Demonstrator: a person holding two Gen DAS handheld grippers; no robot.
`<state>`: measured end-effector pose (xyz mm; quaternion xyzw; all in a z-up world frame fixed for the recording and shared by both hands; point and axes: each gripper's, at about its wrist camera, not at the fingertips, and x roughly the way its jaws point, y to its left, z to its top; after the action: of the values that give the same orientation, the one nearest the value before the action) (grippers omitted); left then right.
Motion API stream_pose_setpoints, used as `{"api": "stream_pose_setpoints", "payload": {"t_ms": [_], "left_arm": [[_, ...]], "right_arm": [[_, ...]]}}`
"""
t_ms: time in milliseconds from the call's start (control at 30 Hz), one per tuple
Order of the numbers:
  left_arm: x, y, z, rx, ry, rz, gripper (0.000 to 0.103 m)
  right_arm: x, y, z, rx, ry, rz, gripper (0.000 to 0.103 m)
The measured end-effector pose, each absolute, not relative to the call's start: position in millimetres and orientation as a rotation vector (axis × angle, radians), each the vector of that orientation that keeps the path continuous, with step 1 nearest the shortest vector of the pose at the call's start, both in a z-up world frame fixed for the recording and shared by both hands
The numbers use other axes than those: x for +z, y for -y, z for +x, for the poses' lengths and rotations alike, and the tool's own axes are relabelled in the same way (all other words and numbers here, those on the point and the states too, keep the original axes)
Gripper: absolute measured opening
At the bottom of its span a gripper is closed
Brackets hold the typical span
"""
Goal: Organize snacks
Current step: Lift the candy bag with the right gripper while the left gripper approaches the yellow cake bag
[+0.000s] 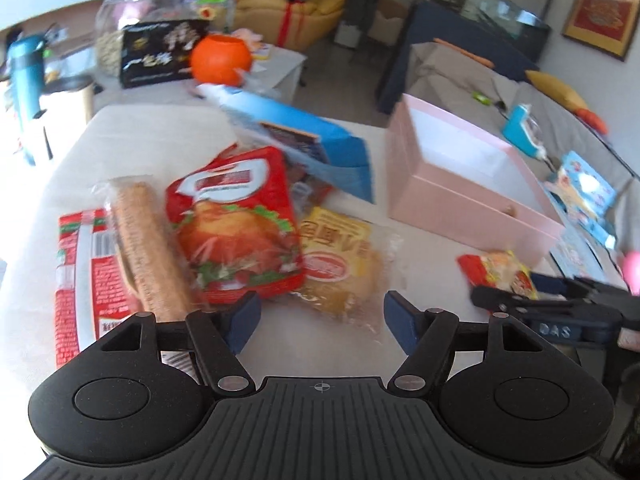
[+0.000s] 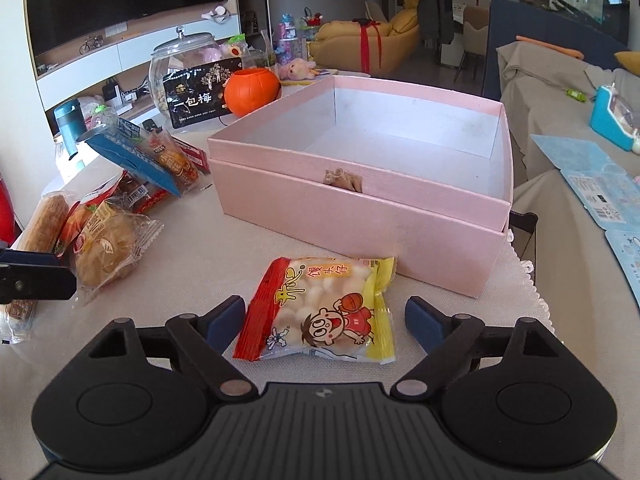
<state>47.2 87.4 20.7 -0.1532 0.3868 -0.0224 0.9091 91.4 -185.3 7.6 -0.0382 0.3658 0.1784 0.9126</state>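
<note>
While the right gripper (image 2: pixel 325 320) stands wide around the small puff packet (image 2: pixel 320 312) on the table just before the empty pink box (image 2: pixel 360 216), its pads are not touching it — closing on the slippery film could squirt it aside. The left gripper (image 1: pixel 320 316) gapes empty near the snack pile (image 1: pixel 240 232).

I am looking down my right gripper (image 2: pixel 322 320), whose jaws are standing wide with a small snack bag (image 2: pixel 320 308) lying flat on the tablecloth (image 2: pixel 192 272) between them, untouched by either pad. Just behind it, the open pink box (image 2: pixel 360 216) is filling the centre. A heap of snack packets (image 2: pixel 104 240) is lying at the left, where the other gripper (image 2: pixel 36 276) is poking in from the edge.
</note>
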Motion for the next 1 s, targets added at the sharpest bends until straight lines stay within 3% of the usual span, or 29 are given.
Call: {"api": "stream_pose_setpoints", "payload": {"t_ms": [200, 433, 1000], "left_arm": [[34.6, -91.1, 79.1, 0.015, -0.739, -0.434, 0.074], [27.0, -26.2, 85.6, 0.040, -0.730, 0.000, 0.080], [22.8, -56.2, 36.5, 0.014, -0.791, -0.052, 0.081]], "right_arm": [[5.5, 181.4, 88.9, 0.360, -0.751, -0.103, 0.092], [5.1, 180.7, 88.4, 0.352, -0.752, -0.109, 0.094], [3.6, 181.7, 89.2, 0.340, -0.756, -0.113, 0.097]]}}
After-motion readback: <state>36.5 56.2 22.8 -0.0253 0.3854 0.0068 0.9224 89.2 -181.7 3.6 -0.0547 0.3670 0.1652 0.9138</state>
